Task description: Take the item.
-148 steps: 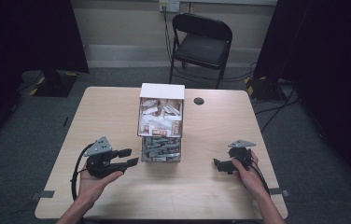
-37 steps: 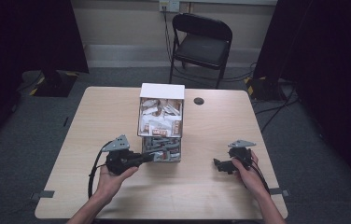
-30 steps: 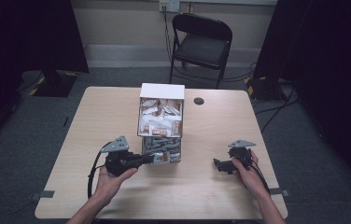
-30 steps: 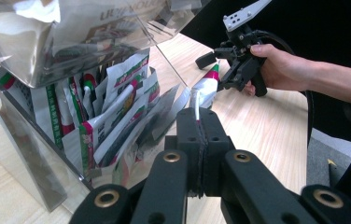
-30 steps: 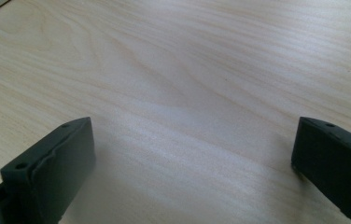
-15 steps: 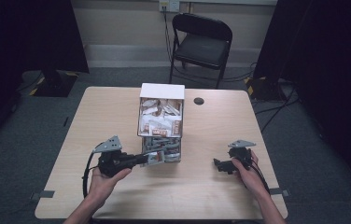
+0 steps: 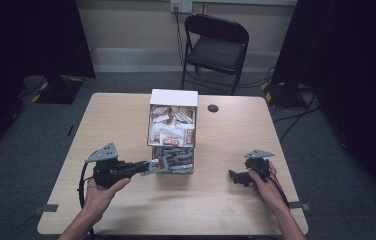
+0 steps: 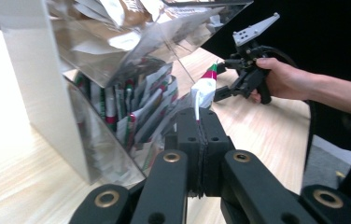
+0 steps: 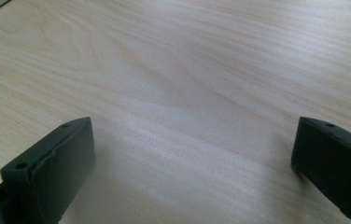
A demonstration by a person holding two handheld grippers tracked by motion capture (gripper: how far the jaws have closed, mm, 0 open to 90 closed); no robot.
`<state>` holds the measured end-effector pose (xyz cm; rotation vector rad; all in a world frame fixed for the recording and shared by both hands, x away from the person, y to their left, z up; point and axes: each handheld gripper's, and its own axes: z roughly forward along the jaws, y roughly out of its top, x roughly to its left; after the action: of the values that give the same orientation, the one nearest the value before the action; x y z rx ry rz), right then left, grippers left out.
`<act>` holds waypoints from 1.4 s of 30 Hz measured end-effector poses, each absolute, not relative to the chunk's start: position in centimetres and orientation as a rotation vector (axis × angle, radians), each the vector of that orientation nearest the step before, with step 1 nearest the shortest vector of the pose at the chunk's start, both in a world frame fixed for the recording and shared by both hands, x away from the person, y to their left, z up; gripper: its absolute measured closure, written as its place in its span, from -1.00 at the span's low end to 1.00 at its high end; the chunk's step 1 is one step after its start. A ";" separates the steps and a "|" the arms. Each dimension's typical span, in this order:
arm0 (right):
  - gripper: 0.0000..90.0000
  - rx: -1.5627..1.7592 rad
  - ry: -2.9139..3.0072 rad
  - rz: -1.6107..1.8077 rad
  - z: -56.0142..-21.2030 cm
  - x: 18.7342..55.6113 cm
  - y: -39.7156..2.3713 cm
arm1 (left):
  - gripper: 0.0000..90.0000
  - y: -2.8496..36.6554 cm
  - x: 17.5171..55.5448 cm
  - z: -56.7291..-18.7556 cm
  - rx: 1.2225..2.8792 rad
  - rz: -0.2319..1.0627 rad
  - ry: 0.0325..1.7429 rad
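Packet (image 8: 203,93) in left tool (image 8: 200,135)

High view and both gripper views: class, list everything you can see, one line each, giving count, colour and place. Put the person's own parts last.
Table: one, light wood, centre of room.
Dispenser box: one, white top, clear front, mid-table, full of packets.
Packet: one, white with red and green end, pinched in left gripper at the box's lower opening.
Round object: one, dark, on table right of box.
Folding chair: one, black, behind table.
Left gripper: black, shut on packet.
Right gripper: black, open, low over table.
Hands: two, near edge.
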<state>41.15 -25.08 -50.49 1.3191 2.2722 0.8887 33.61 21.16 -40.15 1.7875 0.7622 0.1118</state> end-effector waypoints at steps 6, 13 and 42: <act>-1.00 1.319 2.272 0.889 -50.5 41.2 -25.1 | 0.99 22.0 33.3 -40.4 1.783 0.121 0.772; -1.00 1.320 2.272 0.889 -50.5 41.2 -25.1 | 0.99 22.9 33.0 -40.4 1.777 0.130 0.793; -1.00 1.320 2.272 0.889 -50.5 41.2 -25.1 | 0.99 27.2 33.5 -40.2 1.752 0.224 0.907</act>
<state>41.15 -25.07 -50.49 1.3196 2.2720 0.8886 33.52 27.19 -40.25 1.7523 0.9073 0.2240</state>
